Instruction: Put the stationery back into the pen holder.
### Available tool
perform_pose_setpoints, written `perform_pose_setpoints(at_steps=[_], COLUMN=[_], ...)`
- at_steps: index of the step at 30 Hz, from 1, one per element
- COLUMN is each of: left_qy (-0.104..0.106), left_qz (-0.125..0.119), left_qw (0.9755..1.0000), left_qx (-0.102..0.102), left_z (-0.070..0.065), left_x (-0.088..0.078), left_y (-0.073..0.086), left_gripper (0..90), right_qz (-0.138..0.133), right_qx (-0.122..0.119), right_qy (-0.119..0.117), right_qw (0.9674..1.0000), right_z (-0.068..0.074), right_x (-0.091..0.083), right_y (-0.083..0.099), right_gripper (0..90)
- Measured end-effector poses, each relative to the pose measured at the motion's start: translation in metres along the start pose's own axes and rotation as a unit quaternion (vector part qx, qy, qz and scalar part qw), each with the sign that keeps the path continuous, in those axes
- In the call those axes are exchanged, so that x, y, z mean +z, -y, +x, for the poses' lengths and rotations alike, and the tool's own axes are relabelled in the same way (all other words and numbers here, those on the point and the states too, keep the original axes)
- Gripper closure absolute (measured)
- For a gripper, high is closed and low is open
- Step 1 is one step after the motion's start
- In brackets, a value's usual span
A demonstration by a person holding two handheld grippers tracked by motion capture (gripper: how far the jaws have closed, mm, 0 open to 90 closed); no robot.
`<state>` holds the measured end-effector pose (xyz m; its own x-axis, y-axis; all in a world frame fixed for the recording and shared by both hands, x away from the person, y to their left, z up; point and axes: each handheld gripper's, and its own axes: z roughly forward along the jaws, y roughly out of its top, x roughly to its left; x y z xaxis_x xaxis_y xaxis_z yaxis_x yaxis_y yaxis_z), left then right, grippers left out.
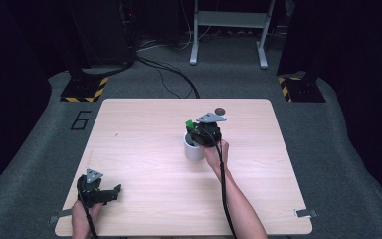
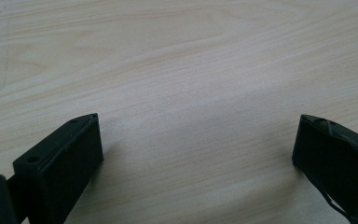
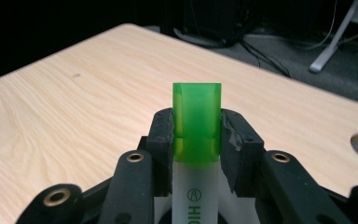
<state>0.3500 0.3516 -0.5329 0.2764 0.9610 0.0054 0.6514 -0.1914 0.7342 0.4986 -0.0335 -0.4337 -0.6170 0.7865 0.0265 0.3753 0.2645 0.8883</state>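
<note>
— What's in the white cup (image 1: 194,149)?

— Its inside is hidden behind the right gripper (image 1: 205,133), which hangs right over its rim, a little past the middle of the table (image 1: 144,149). The highlighter (image 3: 197,122) sits between that gripper's jaws, clamped at its green cap, white barrel pointing down toward the cup.

— And the other hand?

— The left gripper (image 2: 196,154) rests near the table's near left corner, jaws spread wide over bare wood, gripping nothing.
</note>
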Motion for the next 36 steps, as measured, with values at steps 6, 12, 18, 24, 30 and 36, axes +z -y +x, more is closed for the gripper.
perform_pose_setpoints(at_steps=[6,12,18,24,30,36], left_qy=[0.0,0.0,0.0,0.0,0.0,0.0], left_qz=[-0.001,-0.001,-0.001,-0.001,-0.001,-0.001], left_qw=[1.0,1.0,1.0,1.0,1.0,1.0], left_qx=[0.0,0.0,0.0,0.0,0.0,0.001], left_z=[0.0,0.0,0.0,0.0,0.0,0.0], left_x=[0.0,0.0,0.0,0.0,0.0,0.0], left_y=[0.0,0.0,0.0,0.0,0.0,0.0], left_gripper=[1.5,1.5,1.5,1.5,1.5,1.5], right_qz=[0.023,0.04,0.041,0.044,0.048,0.052], right_qx=[0.004,-0.003,0.0,0.005,0.009,0.004], right_qy=[0.009,0.01,0.01,0.004,0.004,0.023], right_qw=[0.9997,0.9991,0.9991,0.999,0.9988,0.9984], right_z=[0.002,0.005,0.004,-0.002,-0.011,-0.017], right_x=[0.001,0.0,-0.009,-0.025,-0.05,-0.08], right_y=[0.01,0.013,0.01,0.007,0.008,0.013], right_gripper=[66.9,61.5,47.1,29.3,15.6,9.8])
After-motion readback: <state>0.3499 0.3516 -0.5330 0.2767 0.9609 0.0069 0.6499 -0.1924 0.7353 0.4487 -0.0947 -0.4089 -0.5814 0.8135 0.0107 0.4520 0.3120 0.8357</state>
